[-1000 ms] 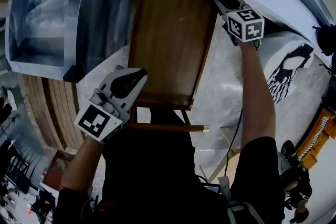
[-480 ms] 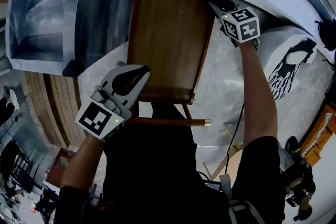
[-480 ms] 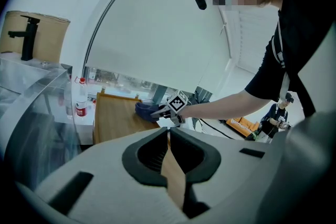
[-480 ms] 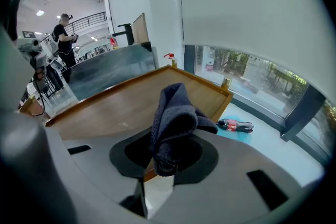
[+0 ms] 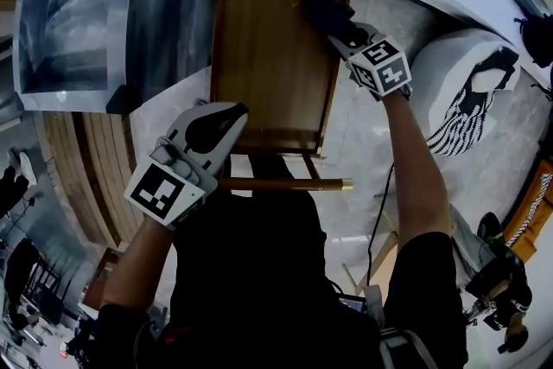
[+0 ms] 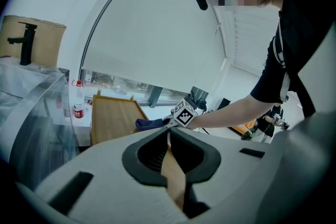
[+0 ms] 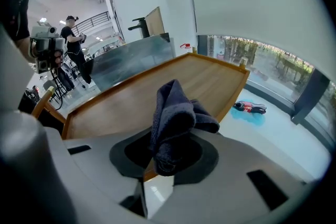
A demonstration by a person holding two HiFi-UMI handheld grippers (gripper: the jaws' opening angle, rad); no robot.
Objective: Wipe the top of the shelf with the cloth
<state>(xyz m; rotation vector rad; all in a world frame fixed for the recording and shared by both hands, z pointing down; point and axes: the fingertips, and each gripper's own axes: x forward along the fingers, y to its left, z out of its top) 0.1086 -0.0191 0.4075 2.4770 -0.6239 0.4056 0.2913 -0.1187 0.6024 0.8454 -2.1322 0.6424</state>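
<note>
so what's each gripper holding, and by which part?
The right gripper holds the cloth by a bunched fold, the rest sticking out over the shelf. The left gripper clamps the shelf's near rim.

Head view looks steeply down on the shelf (image 5: 276,39); both gripper views, close along their jaws, share its top.

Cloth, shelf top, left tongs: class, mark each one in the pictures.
cloth (image 7: 176,113), right gripper view, its bunched middle.
shelf top (image 5: 268,39), head view, bare wood centre.
left tongs (image 6: 169,136), left gripper view, between the tips.
</note>
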